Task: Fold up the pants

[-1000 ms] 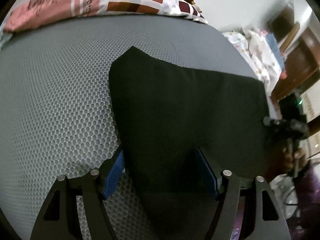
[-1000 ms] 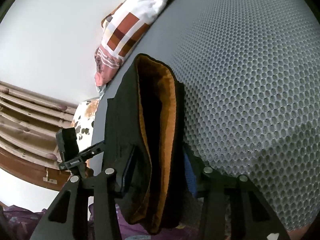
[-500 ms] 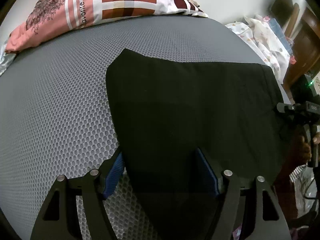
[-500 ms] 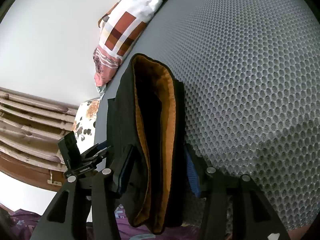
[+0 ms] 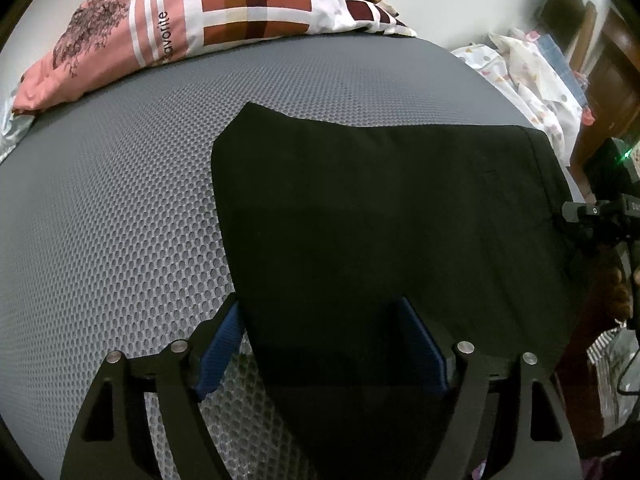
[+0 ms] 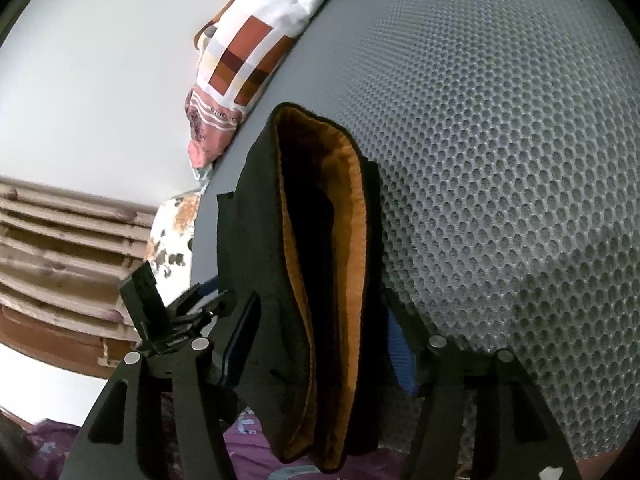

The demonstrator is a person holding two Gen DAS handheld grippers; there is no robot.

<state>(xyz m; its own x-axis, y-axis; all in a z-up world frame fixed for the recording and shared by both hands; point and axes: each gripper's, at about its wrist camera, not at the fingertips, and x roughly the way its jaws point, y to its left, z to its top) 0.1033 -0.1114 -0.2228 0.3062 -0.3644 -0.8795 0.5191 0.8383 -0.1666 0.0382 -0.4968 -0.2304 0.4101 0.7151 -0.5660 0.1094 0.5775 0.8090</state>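
Black pants [image 5: 380, 208] lie folded on the grey mesh mattress [image 5: 112, 200]. In the left wrist view my left gripper [image 5: 324, 344] has its blue pads wide apart, with the near edge of the pants lying between them. In the right wrist view the waistband end of the pants [image 6: 320, 280] shows its orange lining and hangs between the spread fingers of my right gripper [image 6: 320, 344]. The fingers stand apart on both sides of the cloth. The right gripper also shows in the left wrist view [image 5: 596, 216] at the pants' right edge.
A patchwork pillow [image 5: 224, 12] lies along the far edge of the mattress, also in the right wrist view [image 6: 248, 52]. A dotted white cloth [image 5: 532, 68] and wooden furniture [image 5: 616, 76] stand at the right. A wooden headboard [image 6: 60, 248] is at the left.
Both grippers have drawn back a little toward the near edge; the pants look flatter and more spread on the mattress. The jaws' opening has not changed.
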